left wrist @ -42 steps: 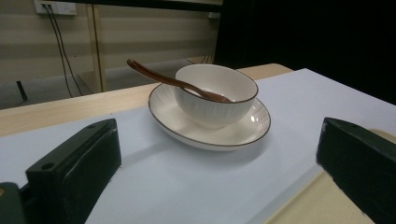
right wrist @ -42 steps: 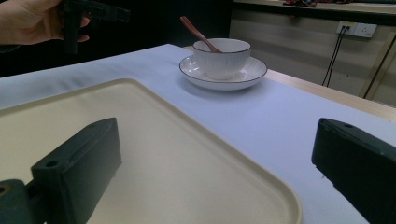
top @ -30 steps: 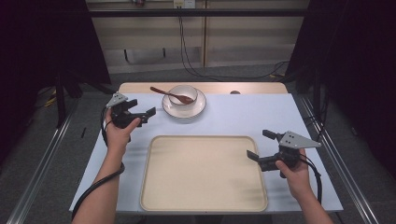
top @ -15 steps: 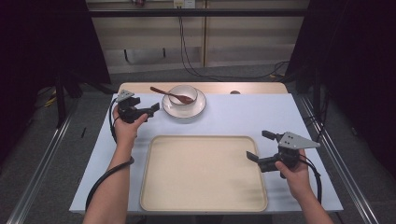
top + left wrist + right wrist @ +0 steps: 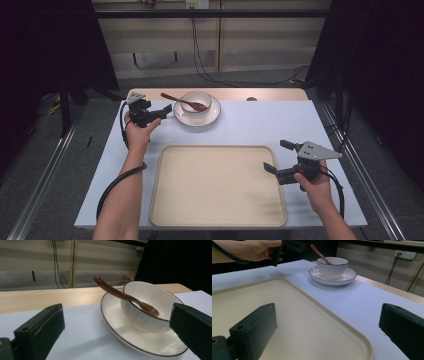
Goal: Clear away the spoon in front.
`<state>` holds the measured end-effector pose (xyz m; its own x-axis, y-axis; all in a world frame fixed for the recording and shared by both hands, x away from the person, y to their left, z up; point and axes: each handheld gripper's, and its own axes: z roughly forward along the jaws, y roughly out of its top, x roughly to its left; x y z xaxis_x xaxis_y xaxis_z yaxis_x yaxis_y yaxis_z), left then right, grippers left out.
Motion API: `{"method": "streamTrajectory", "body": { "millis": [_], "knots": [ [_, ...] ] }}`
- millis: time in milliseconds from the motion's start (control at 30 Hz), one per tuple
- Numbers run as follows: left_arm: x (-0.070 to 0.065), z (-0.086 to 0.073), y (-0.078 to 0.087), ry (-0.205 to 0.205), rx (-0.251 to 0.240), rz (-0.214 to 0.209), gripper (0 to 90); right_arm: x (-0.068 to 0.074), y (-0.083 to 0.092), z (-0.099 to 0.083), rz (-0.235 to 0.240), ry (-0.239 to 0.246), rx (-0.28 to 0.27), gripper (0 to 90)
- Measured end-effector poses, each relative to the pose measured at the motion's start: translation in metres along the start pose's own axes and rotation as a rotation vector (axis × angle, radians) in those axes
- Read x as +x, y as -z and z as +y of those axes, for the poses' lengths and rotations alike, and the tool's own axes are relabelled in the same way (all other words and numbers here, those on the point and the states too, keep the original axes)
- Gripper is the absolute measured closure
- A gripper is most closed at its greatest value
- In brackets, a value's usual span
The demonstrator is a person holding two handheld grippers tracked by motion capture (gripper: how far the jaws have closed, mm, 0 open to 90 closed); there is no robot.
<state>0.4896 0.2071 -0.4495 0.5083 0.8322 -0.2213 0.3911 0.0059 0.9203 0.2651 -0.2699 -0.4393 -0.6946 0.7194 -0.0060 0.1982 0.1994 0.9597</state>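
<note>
White tabletop (image 5: 260,125): ribbed ceramic bowl (image 5: 196,102), wooden spoon (image 5: 184,101), round plate (image 5: 212,116).

No text, label, brand, number or sign can be read on anything in these views.

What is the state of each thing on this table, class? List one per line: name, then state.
White ribbed bowl: upright on the plate, holding the spoon.
Brown wooden spoon: leaning in the bowl, handle out over the rim.
White brown-rimmed plate: flat on the table, under the bowl.
Beige rectangular tray: flat, nothing on it.
Left gripper: open, beside the plate.
Right gripper: open, at the tray's edge.
</note>
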Motion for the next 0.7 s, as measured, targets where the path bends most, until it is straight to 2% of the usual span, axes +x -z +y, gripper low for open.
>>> {"method": "streamTrajectory", "body": {
  "millis": [300, 400, 533, 700],
  "knots": [
    [-0.001, 0.004, -0.016, 0.013, 0.008, 0.005, 2.8, -0.001, 0.001, 0.0, -0.005, -0.001, 0.004, 1.3],
    [-0.003, 0.005, -0.021, -0.007, 0.02, 0.018, 4.4, -0.002, 0.001, 0.0, -0.001, -0.004, 0.001, 1.3],
    [-0.006, 0.006, -0.028, -0.014, 0.012, 0.003, 8.4, -0.003, 0.002, 0.0, 0.0, -0.004, 0.006, 1.4],
    [-0.007, 0.005, -0.033, 0.02, 0.006, 0.005, 13.9, -0.003, 0.002, 0.0, -0.004, -0.004, -0.004, 1.4]
  ]
}}
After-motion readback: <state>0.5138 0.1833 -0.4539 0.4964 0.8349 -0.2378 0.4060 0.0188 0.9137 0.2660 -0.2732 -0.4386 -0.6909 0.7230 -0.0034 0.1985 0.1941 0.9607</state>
